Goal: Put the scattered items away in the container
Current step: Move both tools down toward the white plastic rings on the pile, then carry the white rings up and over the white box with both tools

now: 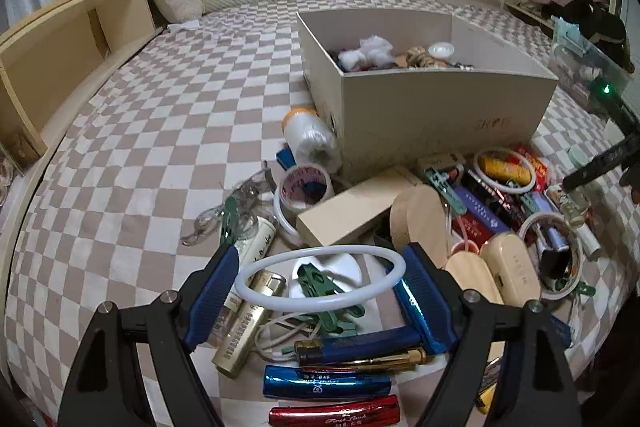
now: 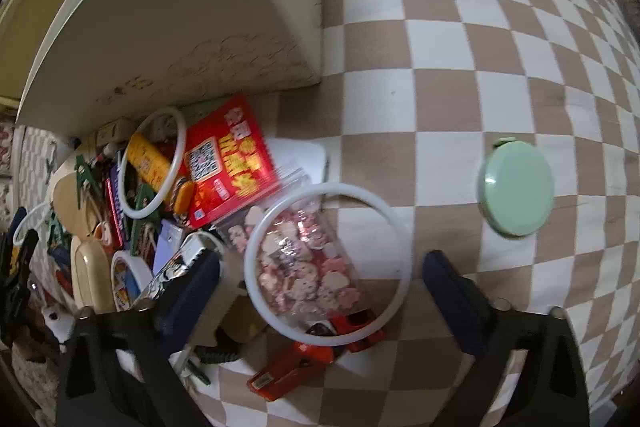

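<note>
My left gripper (image 1: 320, 267) is shut on a white plastic ring (image 1: 332, 249); both blue pads (image 1: 216, 287) press its rim, and it hangs flat above the clutter. The beige box (image 1: 440, 99), which holds some items, stands just beyond. In the right wrist view, my right gripper (image 2: 322, 259) points almost straight down and is open. A second white ring (image 2: 328, 187) lies between its jaws, clear of both pads, on a clear bag of pink pieces (image 2: 304, 259). The box's side wall (image 2: 180, 19) rises at upper left.
Everything rests on a brown-and-white checked bedcover (image 1: 160, 147). Under the left gripper lie a gold lighter (image 1: 244, 327), green clips (image 1: 320, 279), and blue (image 1: 326, 385) and red tubes (image 1: 334, 415). A red packet (image 2: 228, 163), a third ring (image 2: 154, 163), an orange clip (image 2: 292, 367) and a green round lid (image 2: 516, 187) surround the right gripper.
</note>
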### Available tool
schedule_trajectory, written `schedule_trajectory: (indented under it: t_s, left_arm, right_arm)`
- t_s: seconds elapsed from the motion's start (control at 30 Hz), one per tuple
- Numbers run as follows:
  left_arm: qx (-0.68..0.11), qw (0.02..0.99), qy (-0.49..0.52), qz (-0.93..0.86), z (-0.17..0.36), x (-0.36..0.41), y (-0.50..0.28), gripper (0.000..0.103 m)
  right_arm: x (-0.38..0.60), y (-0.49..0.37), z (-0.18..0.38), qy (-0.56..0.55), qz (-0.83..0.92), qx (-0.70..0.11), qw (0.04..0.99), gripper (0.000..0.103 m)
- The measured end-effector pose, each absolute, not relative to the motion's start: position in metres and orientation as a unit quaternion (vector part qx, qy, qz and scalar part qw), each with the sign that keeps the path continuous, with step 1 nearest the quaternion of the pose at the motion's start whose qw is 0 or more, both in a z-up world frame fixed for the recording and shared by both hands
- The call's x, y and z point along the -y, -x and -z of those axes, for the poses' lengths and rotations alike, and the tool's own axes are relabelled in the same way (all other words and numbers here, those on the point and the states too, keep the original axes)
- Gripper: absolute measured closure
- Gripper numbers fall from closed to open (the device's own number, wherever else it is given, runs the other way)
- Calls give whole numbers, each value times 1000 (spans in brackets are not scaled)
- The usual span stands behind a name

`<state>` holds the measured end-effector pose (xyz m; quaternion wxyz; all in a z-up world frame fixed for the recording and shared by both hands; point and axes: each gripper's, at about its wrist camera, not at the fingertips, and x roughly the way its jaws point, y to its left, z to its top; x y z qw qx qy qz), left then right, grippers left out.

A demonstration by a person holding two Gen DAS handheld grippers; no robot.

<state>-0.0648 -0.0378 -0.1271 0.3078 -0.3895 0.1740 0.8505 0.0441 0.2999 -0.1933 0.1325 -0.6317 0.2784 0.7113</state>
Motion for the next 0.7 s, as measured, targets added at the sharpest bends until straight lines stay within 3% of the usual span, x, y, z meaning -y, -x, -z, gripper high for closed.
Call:
schedule_trajectory:
  t_s: [0.7]
  left_arm:
    - [-137,320,372,-860,101,39,57,19]
  right_arm:
    - [-310,-60,140,564,-757,-309,119,21]
